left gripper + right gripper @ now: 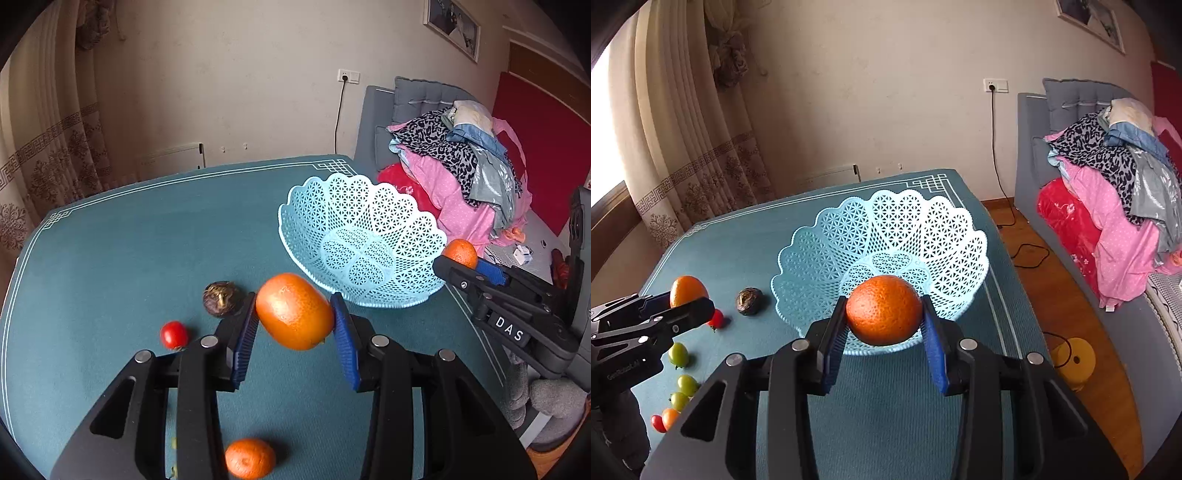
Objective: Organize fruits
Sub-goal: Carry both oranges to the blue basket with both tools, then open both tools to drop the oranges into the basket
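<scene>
A light blue lattice basket (402, 225) (820, 254) stands empty on the teal table. My left gripper (294, 312) is shut on an orange (294, 312), held above the table to the left of the basket. It also shows in the right wrist view (687, 291) with its orange. My right gripper (884, 310) is shut on a second orange (884, 310), held over the basket's near rim. It also shows in the left wrist view (460, 260), at the basket's right edge. A third orange (250, 458) lies on the table below my left gripper.
A dark wrinkled passion fruit (221, 298) (749, 301) and a red cherry tomato (173, 334) (716, 318) lie left of the basket. Several green, orange and red small tomatoes (679, 387) lie at the table's left front. A bed with piled clothes (1108, 192) stands to the right.
</scene>
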Available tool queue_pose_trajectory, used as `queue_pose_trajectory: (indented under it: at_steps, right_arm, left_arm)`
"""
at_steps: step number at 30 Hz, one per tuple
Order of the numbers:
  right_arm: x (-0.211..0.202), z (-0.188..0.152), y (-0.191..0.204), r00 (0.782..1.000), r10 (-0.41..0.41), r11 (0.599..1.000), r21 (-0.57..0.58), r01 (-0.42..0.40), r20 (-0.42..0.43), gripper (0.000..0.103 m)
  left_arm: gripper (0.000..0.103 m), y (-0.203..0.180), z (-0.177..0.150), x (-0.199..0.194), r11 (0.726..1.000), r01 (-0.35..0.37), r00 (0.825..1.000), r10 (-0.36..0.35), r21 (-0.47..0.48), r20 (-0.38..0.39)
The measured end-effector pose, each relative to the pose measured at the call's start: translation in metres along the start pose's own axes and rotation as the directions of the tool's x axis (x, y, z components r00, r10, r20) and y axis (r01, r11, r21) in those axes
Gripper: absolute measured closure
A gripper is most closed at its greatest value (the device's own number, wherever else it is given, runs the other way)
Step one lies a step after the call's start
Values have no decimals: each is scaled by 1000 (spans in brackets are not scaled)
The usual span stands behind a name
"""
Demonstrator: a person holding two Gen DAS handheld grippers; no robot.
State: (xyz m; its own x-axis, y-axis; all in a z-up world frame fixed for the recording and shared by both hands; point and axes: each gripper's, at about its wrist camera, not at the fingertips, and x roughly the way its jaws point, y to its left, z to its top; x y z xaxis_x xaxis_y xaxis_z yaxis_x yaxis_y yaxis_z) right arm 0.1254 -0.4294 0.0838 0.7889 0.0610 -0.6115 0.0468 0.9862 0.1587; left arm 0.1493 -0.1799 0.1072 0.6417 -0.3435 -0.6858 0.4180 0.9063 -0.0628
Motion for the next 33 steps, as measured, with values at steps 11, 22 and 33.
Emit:
queue_pose_trajectory:
  at_steps: [11,22,33]
  right_arm:
    - [24,8,-7,1000,-23,1000,7,23,-15,64]
    - [20,8,-10,999,-43,998,47,42,16,50]
    - [11,1,1,999,-31,999,43,30,10,45]
  left_arm:
    - [62,-28,25,54,998,17,1000,-15,59,-25]
    - [23,-25,27,56,998,-29,999,28,49,15]
    - [15,-20,23,38,990,-125,991,121,62,62]
